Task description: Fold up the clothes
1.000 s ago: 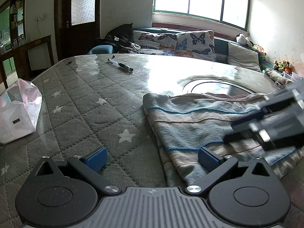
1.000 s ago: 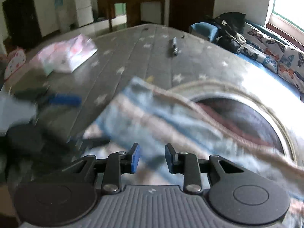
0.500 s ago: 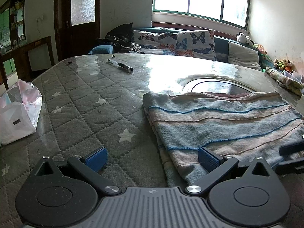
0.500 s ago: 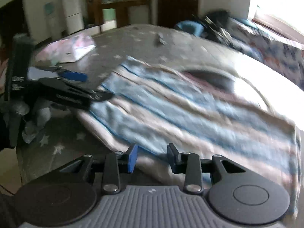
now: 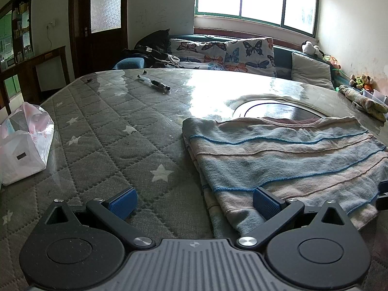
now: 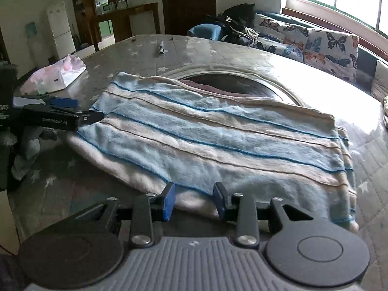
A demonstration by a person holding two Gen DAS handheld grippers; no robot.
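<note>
Two handheld grippers hover at the near edge of a striped garment (image 6: 218, 140), which lies folded flat on a tabletop (image 5: 109, 131) covered by a grey quilted cloth with white stars under a glossy sheet. The garment, banded in pale blue and cream with thin blue lines, sits on the right half of the tabletop as seen from the left wrist, its far edge just beside a round dark inset (image 5: 274, 108) in the surface.

The left gripper (image 5: 194, 200) has its jaws spread wide, one blue pad over bare quilted cloth and the other resting at the garment's near left corner; nothing is pinched between them. The right gripper (image 6: 194, 200) has its jaws partly apart at the garment's near hem, with cloth lying in front of the gap but no pad seen pressing on it. From the right wrist, the left gripper's black arm reaches to the garment's left edge.

Elsewhere on the tabletop, a white and pink plastic bag (image 5: 23, 145) slumps near the left edge, well apart from the garment, and a pen (image 5: 154, 84) lies toward the far side. Butterfly-print cushions (image 5: 225, 53) line a sofa beneath a bright window (image 5: 257, 0) beyond.
</note>
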